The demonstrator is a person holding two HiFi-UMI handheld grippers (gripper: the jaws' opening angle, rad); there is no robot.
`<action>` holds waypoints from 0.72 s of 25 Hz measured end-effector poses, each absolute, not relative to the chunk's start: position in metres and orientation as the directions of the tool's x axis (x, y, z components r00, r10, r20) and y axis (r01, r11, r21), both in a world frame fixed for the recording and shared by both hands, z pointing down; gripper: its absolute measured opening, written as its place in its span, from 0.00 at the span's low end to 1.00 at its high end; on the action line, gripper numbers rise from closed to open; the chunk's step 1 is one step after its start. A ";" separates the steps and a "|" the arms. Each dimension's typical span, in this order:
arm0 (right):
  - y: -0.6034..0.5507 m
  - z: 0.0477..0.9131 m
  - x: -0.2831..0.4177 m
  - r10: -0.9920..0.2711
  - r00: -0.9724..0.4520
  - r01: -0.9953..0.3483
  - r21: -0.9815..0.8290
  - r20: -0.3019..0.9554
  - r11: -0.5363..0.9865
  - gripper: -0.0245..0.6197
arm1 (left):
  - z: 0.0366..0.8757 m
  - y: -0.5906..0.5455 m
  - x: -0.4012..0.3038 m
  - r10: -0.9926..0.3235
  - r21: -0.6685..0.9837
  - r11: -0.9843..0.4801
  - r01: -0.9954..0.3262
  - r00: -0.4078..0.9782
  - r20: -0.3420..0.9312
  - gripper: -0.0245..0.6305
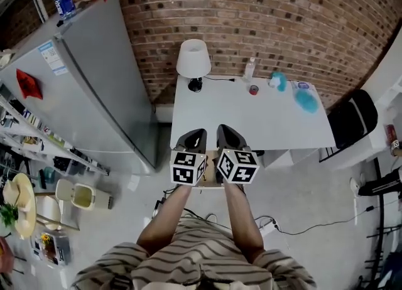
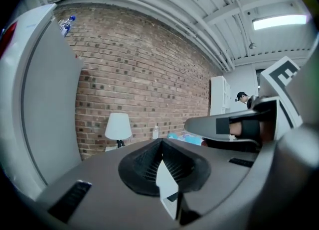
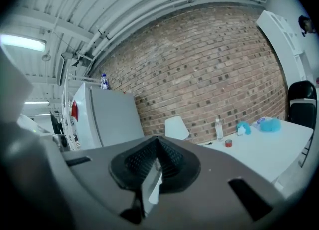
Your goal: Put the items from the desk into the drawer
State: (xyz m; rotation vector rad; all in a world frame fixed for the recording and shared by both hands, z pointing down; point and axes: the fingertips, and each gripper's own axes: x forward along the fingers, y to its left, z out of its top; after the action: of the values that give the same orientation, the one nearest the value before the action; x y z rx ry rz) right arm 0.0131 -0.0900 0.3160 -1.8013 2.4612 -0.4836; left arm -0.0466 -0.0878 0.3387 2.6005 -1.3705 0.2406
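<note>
Items on desk | red roll | clear bottle | blue bundle

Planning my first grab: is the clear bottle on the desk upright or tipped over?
Upright. The clear bottle stands on its base at the back of the desk, cap on top.

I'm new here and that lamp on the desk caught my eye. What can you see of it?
The lamp is a small table lamp with a plain white shade, wider at the bottom, on a short dark stem and a dark round base. It stands upright on the far left corner of the white desk, close to the brick wall, and looks unlit. A thin dark cord runs right from its base along the desk's back edge. Nothing else touches it.
</note>
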 end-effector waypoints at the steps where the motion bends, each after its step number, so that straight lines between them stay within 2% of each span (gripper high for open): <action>1: -0.088 0.308 0.014 -0.941 -0.314 -0.924 -0.266 0.127 0.273 0.05 | 0.332 -0.086 -0.045 -0.797 0.089 -0.559 -0.825 0.563 0.218 0.05; 18: -0.075 0.261 0.013 -0.949 -0.315 -0.934 -0.188 0.024 0.305 0.05 | 0.267 -0.075 -0.035 -0.798 0.039 -0.598 -0.800 0.599 0.058 0.04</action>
State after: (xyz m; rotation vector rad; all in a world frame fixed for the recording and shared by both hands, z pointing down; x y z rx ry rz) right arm 0.0132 -0.0745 0.2613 -1.7815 2.4634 -0.2547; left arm -0.0353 -0.0747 0.2670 2.7552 -1.3786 0.0529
